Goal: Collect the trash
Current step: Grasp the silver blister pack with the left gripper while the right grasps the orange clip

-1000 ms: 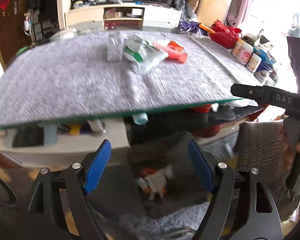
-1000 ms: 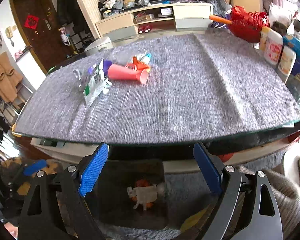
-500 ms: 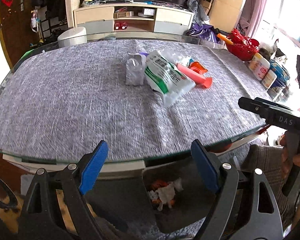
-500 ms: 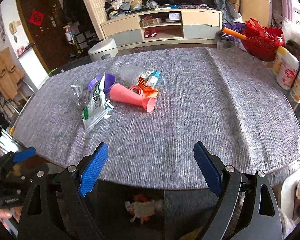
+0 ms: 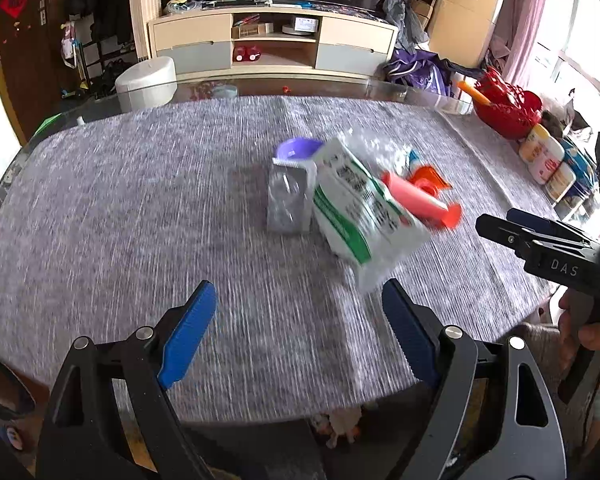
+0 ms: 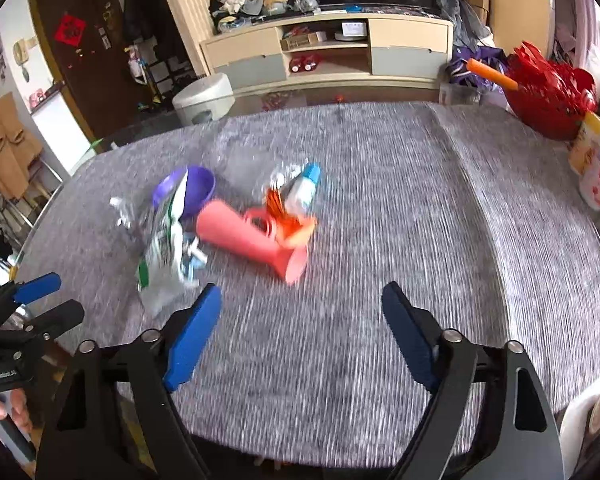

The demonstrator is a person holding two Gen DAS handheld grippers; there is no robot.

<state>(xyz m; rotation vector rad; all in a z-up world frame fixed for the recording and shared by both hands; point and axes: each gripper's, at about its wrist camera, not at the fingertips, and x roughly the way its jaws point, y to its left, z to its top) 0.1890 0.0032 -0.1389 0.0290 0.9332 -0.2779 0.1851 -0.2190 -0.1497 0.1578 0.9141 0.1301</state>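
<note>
My bench [image 5: 100, 208] is rounded and covered with a grey woven mat; behind it stands a low cream cabinet [image 5: 272, 40], and a red basket [image 6: 548, 96] sits at the far right edge. The trash lies clustered mid-bench: a crinkly white-and-green plastic bag [image 5: 360, 208], a clear blister pack [image 5: 288, 200] just beside it, a purple bowl [image 6: 188, 190], and a smooth pink cone [image 6: 252, 240] touching orange scraps [image 6: 284, 216]. My left gripper [image 5: 300, 332] and right gripper [image 6: 300, 328] both hover spread apart, holding nothing, near the pile.
</note>
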